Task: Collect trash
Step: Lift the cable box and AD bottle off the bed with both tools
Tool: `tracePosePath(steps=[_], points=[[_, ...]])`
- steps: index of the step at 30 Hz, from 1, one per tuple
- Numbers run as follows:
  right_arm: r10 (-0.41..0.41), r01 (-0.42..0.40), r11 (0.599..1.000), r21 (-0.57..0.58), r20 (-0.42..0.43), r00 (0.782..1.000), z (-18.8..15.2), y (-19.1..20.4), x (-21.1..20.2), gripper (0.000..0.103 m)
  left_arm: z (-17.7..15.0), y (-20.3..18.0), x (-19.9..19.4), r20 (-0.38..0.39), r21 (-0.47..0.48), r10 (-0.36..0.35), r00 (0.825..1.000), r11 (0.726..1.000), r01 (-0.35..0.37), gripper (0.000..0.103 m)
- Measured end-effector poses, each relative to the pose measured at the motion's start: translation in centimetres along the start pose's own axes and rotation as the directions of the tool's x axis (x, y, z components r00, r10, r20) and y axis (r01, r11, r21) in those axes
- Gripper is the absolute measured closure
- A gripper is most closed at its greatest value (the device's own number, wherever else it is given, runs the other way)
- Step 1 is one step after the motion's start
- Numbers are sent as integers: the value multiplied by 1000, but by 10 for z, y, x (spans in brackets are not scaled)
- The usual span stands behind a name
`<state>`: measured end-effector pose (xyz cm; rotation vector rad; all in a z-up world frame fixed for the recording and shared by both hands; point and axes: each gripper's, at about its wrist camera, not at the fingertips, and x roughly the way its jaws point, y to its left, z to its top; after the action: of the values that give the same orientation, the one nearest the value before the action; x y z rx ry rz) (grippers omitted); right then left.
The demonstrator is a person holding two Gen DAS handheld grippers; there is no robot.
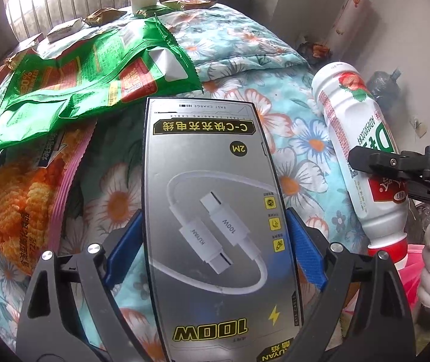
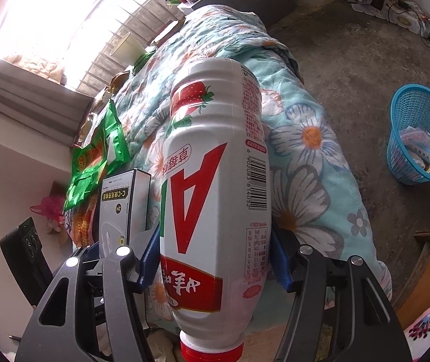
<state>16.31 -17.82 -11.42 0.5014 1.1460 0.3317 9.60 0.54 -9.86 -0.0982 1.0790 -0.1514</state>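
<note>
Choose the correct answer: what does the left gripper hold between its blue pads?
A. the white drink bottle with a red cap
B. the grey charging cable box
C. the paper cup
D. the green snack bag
B: in the left wrist view the blue pads of the left gripper press on both sides of the grey charging cable box, while the white drink bottle sits in the right gripper.
</note>
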Motion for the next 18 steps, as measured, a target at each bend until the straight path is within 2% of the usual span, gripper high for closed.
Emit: tracePosePath(steps=[18], points=[[8, -8, 1000, -6, 21, 1000, -4, -1, -10, 44, -4, -3, -14, 30, 15, -9, 1000, 1000, 8, 18]])
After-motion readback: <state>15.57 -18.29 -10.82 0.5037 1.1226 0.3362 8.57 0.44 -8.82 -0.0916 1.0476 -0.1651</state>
